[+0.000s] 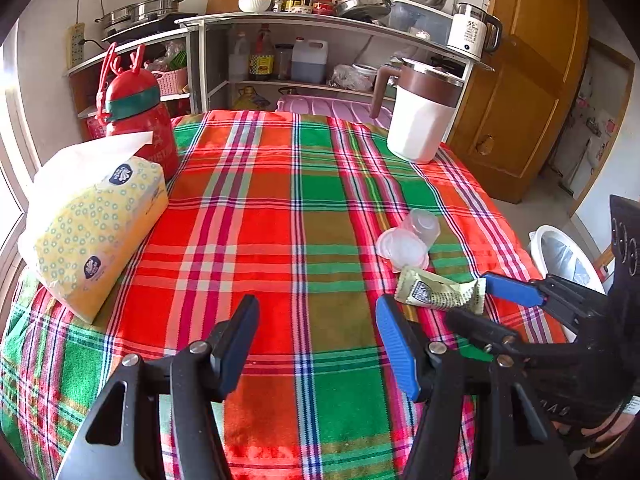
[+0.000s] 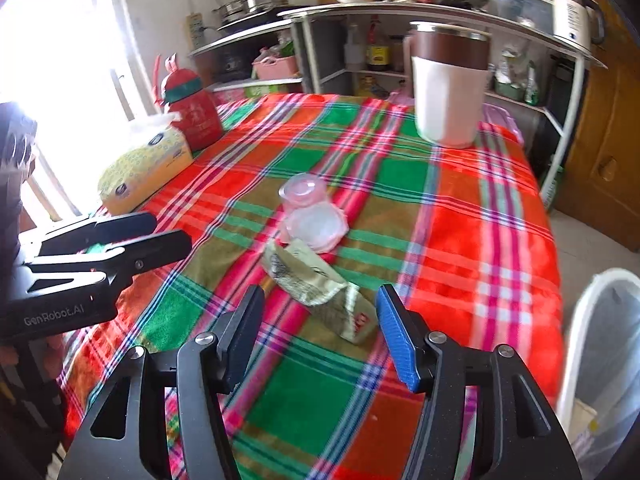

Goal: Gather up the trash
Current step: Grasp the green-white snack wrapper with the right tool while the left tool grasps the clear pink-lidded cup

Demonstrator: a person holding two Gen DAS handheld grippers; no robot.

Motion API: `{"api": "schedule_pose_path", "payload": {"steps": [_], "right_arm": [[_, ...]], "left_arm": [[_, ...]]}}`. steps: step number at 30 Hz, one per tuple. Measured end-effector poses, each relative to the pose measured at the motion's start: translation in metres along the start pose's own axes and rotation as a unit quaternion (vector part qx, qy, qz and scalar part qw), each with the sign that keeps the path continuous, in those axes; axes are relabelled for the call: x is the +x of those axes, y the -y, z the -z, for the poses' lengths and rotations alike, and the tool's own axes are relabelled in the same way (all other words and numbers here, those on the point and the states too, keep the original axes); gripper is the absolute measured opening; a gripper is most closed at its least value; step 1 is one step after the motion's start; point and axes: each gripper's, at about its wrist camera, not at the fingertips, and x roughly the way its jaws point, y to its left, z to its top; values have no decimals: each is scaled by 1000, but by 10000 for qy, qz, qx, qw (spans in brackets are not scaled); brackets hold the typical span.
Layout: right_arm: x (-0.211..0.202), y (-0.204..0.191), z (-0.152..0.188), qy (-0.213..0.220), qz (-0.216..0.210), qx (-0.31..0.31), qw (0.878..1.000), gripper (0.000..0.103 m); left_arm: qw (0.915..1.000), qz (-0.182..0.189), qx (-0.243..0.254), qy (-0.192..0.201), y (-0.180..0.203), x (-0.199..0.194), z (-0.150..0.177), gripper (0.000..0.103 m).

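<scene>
A crumpled pale green wrapper (image 1: pixel 438 290) (image 2: pixel 320 280) lies on the plaid tablecloth (image 1: pixel 280 220) (image 2: pixel 460 220). Just beyond it lie a clear plastic cup on its side (image 1: pixel 422 224) (image 2: pixel 303 191) and a clear lid (image 1: pixel 402 248) (image 2: pixel 316 226). My right gripper (image 2: pixel 320 334) (image 1: pixel 472 300) is open, its fingers on either side of the wrapper's near end, just above the cloth. My left gripper (image 1: pixel 318 344) (image 2: pixel 168 228) is open and empty over the cloth, left of the trash.
A yellow tissue pack (image 1: pixel 100 228) and a red bottle (image 1: pixel 140 120) stand at the left. A white and brown jug (image 1: pixel 420 116) stands at the far right. A white bin with a liner (image 2: pixel 608 344) stands by the table's right edge. Kitchen shelves stand behind.
</scene>
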Motion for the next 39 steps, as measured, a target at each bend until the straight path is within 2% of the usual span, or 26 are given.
{"api": "schedule_pose_path", "payload": {"steps": [4,8,10,12,17,24,29,32,39], "right_arm": [[16,-10,-4,-198,136,-327,9992,60],[19,-4,-5,-252,133,-157,9995,59],[17,-2,-3,-243,246,-120,9993,51],[16,-2,-1,-239,368,-156,9989,37],[11,5,2,-232,341,-50,9991,29],[-5,19,12,-262,313,155,9990,28],[-13,39,17,-185,827,601,9946,28],[-15,51,18,-168,873,888,9921,28],[-14,53,19,-79,949,1090,9895,28]], "left_arm": [[10000,0,-25,4,-4,0,-1,63],[10000,58,1,-10,-3,2,-3,63],[10000,91,-8,-29,-2,3,-4,63],[10000,80,42,-25,1,5,-6,63],[9998,171,130,-38,9,8,-9,63],[9993,253,285,-36,22,13,-15,63],[9984,379,403,-61,35,21,-22,66],[9979,393,516,-47,46,26,-26,66],[9965,430,716,-34,69,48,-41,66]]}}
